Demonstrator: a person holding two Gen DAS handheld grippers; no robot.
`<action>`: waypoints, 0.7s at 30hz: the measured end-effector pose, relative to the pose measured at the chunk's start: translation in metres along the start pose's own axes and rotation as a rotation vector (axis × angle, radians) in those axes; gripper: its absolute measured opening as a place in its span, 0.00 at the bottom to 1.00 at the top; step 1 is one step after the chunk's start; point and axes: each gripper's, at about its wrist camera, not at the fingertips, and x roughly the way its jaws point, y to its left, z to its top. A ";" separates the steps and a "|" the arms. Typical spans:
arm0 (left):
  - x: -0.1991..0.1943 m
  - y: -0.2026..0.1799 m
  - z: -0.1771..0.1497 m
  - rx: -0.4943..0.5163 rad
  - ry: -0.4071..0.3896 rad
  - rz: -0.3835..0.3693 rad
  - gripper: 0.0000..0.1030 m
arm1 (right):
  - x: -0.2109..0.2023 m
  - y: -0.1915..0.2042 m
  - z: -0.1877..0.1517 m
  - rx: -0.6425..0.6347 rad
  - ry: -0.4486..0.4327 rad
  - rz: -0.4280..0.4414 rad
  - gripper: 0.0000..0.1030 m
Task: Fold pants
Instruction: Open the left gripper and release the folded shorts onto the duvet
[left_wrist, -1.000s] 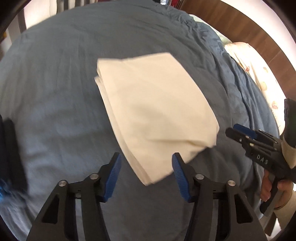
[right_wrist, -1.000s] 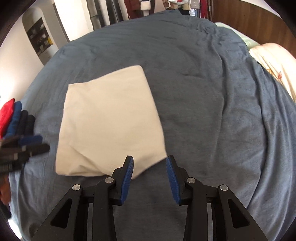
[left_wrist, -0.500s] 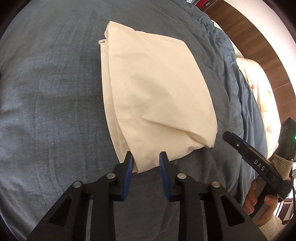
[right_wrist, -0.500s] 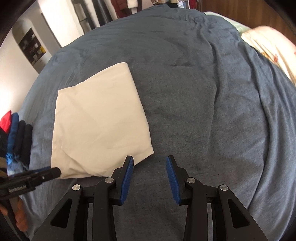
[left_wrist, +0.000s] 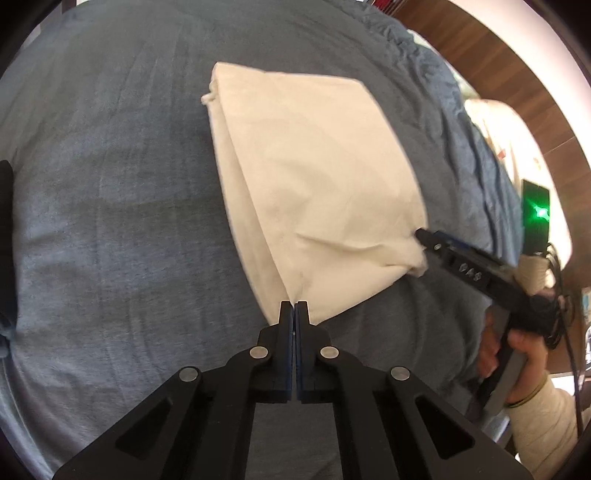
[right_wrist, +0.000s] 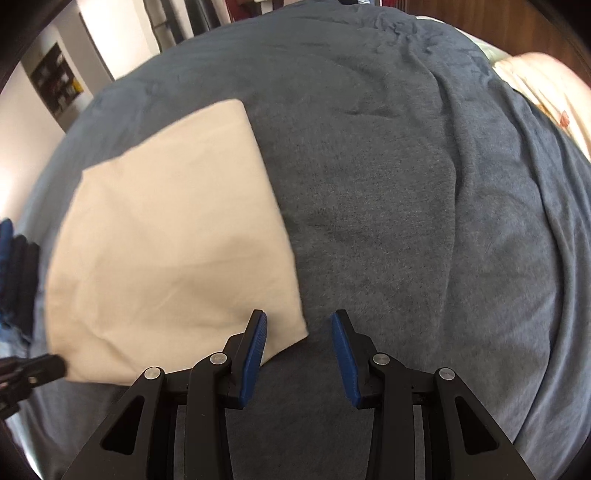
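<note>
Cream folded pants (left_wrist: 314, 177) lie on the blue bedspread (left_wrist: 110, 184). My left gripper (left_wrist: 294, 304) is shut on their near corner, the cloth pinched between the pads and pulled into a small ridge. In the right wrist view the pants (right_wrist: 170, 236) fill the left half, and my right gripper (right_wrist: 299, 321) stands open low over their near right corner, which lies between the blue pads without being pressed. The left wrist view shows the right gripper (left_wrist: 424, 236) from the side, its tip at that corner. The left gripper (right_wrist: 37, 369) shows at the bottom left of the right wrist view.
A floral pillow (left_wrist: 517, 147) and a wooden headboard (left_wrist: 498, 66) lie to the right. Dark folded clothes (right_wrist: 18, 266) are stacked at the left edge. A person's hand (left_wrist: 517, 350) holds the right gripper's handle. Bare bedspread (right_wrist: 424, 221) stretches right of the pants.
The left gripper's jaws went from wide apart to shut on the pants' near corner. The right gripper sank and moved in until the other near corner lay between its fingers.
</note>
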 end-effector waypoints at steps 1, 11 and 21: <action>0.004 0.001 0.000 0.001 0.010 0.004 0.03 | 0.002 0.001 0.000 -0.010 0.001 -0.007 0.37; 0.014 0.015 -0.014 -0.021 0.079 0.112 0.15 | -0.003 -0.004 -0.005 -0.025 0.025 -0.071 0.37; -0.026 0.008 0.017 0.027 -0.155 0.129 0.50 | -0.056 0.006 0.015 -0.104 -0.104 -0.011 0.48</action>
